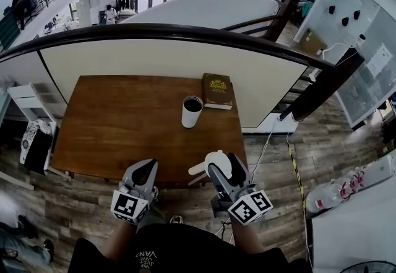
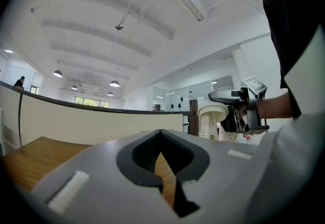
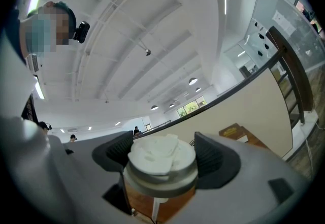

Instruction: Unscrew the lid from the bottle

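Left hand-held gripper (image 2: 161, 135): jaws seen fully together, nothing between them, wooden desk (image 1: 124, 123) glimpsed beyond. Right hand-held gripper (image 3: 163, 157): jaws set narrow and clamped on the white bottle (image 2: 210, 127) near its top, with the lid (image 2: 213, 112) seated on it. Bottle is carried upright off the desk's near edge, close to the body. Judged: held so to brace it while the lid is left reachable for the free side, which would need opening first. Cup (image 1: 192, 111) and book (image 1: 217, 90) noted on the desk, well apart from both.
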A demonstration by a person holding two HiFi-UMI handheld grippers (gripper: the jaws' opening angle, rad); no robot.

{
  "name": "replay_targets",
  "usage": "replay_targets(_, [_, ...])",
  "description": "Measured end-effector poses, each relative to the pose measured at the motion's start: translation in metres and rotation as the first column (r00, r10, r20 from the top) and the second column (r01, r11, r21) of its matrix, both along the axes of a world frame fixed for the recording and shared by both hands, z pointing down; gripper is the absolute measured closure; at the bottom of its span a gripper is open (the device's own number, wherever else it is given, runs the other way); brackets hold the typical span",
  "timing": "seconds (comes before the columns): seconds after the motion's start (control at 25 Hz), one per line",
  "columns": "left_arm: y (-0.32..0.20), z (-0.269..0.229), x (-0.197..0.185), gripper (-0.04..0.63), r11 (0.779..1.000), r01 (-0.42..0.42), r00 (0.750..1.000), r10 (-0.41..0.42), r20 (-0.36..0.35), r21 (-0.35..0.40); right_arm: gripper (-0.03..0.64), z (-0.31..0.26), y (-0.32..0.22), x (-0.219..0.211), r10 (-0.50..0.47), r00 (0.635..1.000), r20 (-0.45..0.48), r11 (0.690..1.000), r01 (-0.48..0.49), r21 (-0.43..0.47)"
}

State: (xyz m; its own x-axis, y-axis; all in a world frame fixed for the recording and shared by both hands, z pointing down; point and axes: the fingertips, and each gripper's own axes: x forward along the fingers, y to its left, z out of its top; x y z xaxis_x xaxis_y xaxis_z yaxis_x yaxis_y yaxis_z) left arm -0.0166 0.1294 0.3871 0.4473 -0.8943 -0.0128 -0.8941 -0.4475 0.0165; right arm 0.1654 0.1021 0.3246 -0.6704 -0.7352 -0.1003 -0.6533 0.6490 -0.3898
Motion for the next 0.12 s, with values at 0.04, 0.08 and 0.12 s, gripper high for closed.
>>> replay_targets(0.04, [0.0004, 0.0005, 0.0001, 0.584, 1.000, 0.001, 1.000, -0.001, 0.001, -0.003, 0.262, -0.0005, 0.0001, 0.0003, -0.001, 1.000, -0.001, 1.000, 0.001, 0.001])
replay_targets(0.08, [0.0009, 0.0011, 0.0003, 0.584, 1.000, 0.001, 1.000, -0.001, 0.002, -0.006, 0.262, -0.0011, 0.0004, 0.0006, -0.001, 1.000, -0.002, 1.000, 0.001, 0.002])
replay_targets(0.12, [0.0015, 0.0018, 0.0005, 0.584, 1.000, 0.002, 1.000, -0.002, 0.003, -0.010, 0.262, -0.0017, 0.0006, 0.0010, -0.001, 1.000, -0.004, 1.000, 0.001, 0.002])
